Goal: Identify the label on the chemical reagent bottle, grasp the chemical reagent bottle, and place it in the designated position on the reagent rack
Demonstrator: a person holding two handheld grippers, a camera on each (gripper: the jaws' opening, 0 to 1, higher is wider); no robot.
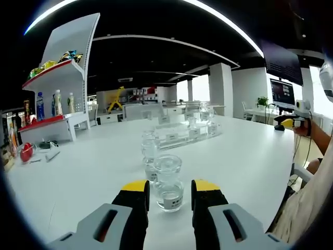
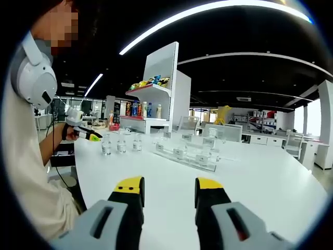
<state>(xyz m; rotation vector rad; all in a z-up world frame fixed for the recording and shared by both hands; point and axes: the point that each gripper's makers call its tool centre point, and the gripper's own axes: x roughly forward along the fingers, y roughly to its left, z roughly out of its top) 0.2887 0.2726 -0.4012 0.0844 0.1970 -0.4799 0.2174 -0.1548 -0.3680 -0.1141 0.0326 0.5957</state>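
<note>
Left claw (image 1: 170,191) released, jaws flanking the nearest bottle (image 1: 169,182), not gripping. Right claw (image 2: 169,188) released over bare table (image 2: 260,187). Risk: smooth glass slips or tips into the bottle behind (image 1: 150,151).

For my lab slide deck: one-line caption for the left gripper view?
Open left gripper straddles a clear reagent bottle on the white table.

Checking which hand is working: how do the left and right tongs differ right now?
The left tongs bracket a clear reagent bottle between their tips; the right tongs have only bare white table between theirs. The left sit close to the bottles; the right sit back from the rack. Both are open, yellow-tipped.
</note>
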